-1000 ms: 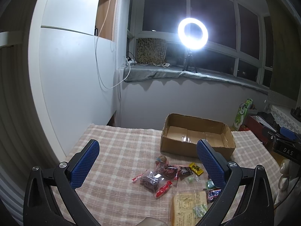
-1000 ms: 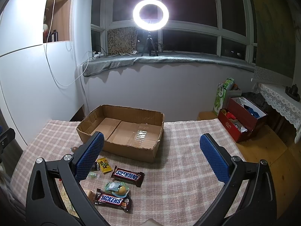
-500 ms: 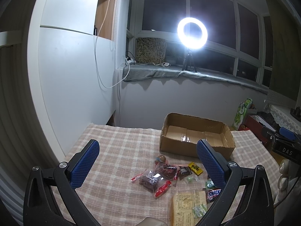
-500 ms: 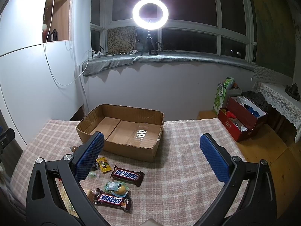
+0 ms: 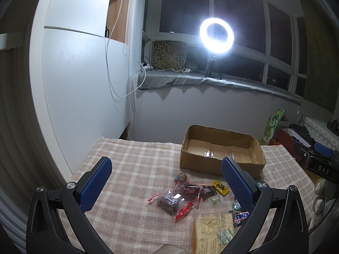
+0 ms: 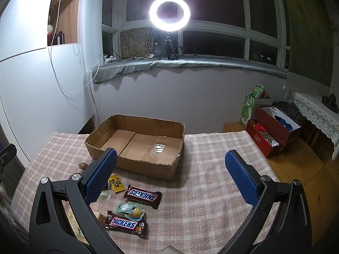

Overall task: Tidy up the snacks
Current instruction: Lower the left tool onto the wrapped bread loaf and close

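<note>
An open, empty cardboard box (image 5: 222,158) (image 6: 135,146) stands at the far side of a checked tablecloth. In front of it lie loose snacks: a clear bag of dark pieces with red trim (image 5: 171,202), a yellow packet (image 5: 220,188) (image 6: 116,183), a pale flat packet (image 5: 213,230), two Snickers bars (image 6: 143,194) (image 6: 126,224) and a wrapped egg-like snack (image 6: 131,210). My left gripper (image 5: 166,182) hovers open above the bag. My right gripper (image 6: 170,177) hangs open over the bars, holding nothing.
A ring light on a tripod (image 6: 169,13) stands on the grey-covered sill behind. A white cabinet (image 5: 80,74) flanks the table's left. A red box (image 6: 273,131) and a green bag (image 6: 251,105) sit on the floor at the right.
Both views have shifted very slightly; the box and snacks sit a touch lower and nearer. Nothing was picked up or released.
</note>
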`<state>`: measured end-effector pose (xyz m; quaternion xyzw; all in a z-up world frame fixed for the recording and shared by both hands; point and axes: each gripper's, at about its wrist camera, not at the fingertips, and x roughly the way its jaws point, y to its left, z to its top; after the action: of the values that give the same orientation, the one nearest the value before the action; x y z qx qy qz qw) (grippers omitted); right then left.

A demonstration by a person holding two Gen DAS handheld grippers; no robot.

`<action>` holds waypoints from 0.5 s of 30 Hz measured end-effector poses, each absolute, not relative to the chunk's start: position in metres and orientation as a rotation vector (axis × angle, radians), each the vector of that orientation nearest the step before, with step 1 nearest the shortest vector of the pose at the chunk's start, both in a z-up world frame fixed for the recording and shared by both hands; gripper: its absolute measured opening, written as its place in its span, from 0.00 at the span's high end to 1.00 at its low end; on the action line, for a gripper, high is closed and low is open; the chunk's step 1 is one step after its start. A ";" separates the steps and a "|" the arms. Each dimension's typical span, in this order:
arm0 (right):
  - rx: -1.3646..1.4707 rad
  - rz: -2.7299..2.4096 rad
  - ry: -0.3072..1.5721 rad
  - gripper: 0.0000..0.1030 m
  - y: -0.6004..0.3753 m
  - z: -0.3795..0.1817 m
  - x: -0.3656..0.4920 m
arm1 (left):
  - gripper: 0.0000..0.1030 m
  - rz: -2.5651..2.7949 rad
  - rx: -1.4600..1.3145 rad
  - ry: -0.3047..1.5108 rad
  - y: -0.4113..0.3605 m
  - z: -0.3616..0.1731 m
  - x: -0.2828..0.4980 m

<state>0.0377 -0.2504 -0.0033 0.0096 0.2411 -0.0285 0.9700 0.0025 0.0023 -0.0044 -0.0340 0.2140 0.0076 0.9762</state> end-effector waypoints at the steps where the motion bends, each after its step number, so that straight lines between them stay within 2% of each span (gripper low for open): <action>1: 0.018 -0.057 0.489 0.00 -0.251 -0.005 0.037 | 0.01 0.014 -0.069 0.437 0.003 -0.005 0.003; 15: 0.013 0.047 0.603 0.00 -0.270 -0.035 0.044 | 0.01 0.046 -0.101 0.542 0.038 -0.038 0.008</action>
<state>0.0435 -0.2699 -0.0353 0.0065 0.2969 0.0230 0.9546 0.0085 0.0380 -0.0384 -0.0499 0.2676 0.0227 0.9620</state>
